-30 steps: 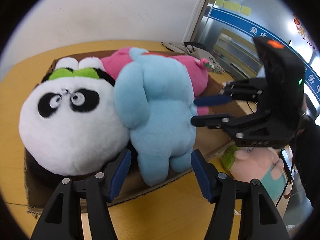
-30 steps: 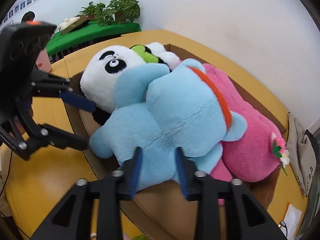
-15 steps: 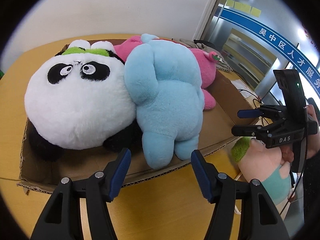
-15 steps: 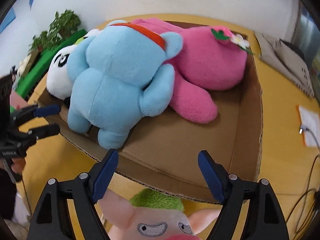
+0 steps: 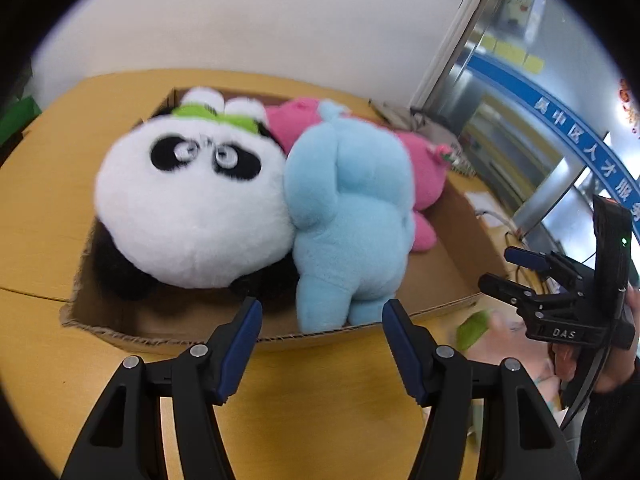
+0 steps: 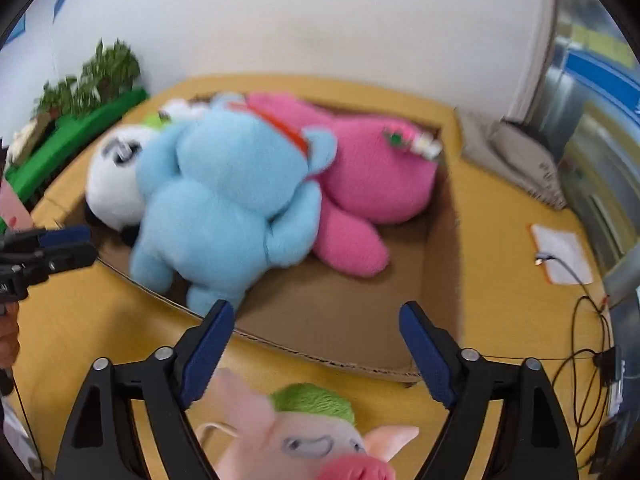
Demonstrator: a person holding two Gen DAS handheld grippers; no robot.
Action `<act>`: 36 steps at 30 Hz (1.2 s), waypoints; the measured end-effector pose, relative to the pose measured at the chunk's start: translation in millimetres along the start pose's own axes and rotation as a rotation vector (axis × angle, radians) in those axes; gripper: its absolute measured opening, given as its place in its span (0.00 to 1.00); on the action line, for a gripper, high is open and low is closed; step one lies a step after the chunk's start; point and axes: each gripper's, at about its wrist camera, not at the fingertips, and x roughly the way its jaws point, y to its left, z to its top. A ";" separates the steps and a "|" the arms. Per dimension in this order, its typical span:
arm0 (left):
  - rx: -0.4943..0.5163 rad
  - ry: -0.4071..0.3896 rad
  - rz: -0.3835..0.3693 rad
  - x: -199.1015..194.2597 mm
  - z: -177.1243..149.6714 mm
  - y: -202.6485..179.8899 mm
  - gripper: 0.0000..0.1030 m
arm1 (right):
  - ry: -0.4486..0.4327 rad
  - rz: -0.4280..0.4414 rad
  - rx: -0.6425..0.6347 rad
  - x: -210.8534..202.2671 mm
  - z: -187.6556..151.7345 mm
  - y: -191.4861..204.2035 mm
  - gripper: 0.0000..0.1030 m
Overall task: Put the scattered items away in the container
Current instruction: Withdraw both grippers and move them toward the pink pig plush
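An open cardboard box (image 5: pixel 168 326) (image 6: pixel 438 264) on the yellow table holds a panda plush (image 5: pixel 188 216) (image 6: pixel 110 184), a light-blue plush (image 5: pixel 352 216) (image 6: pixel 224 208) and a pink plush (image 5: pixel 424 168) (image 6: pixel 372 176). My left gripper (image 5: pixel 320 312) (image 6: pixel 68 244) hovers at the box's near wall, its jaws opening slightly with nothing between them. My right gripper (image 6: pixel 316 316) (image 5: pixel 516 268) is off the box's right corner, and its jaws are opening wide. A pink pig plush with green hair (image 6: pixel 308 432) (image 5: pixel 480 332) lies on the table under the right gripper, and the pads do not touch it.
A grey bag (image 6: pixel 516 160) lies on the table right of the box. A white sheet (image 6: pixel 560 252) and black cables (image 6: pixel 588 344) are near the right edge. Green plants (image 6: pixel 92 80) stand at the back left. A white wall runs behind the table.
My right gripper let go of the light-blue plush, backed off from the box, rolled and spread wide above the pig. My left gripper pulled back from the box.
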 end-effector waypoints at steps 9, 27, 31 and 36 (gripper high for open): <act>0.025 -0.246 0.097 -72.8 -19.0 -51.6 0.80 | -0.224 -0.075 0.060 -77.8 -13.5 43.6 1.00; 0.018 -0.265 0.172 -93.3 -38.4 -71.7 0.80 | -0.253 -0.126 0.096 -94.4 -22.1 57.1 1.00; 0.010 -0.254 0.150 -92.3 -38.1 -70.0 0.80 | -0.236 -0.119 0.083 -88.4 -21.2 61.9 1.00; 0.015 -0.235 0.146 -86.6 -41.6 -71.6 0.80 | -0.223 -0.110 0.085 -82.3 -23.1 62.6 1.00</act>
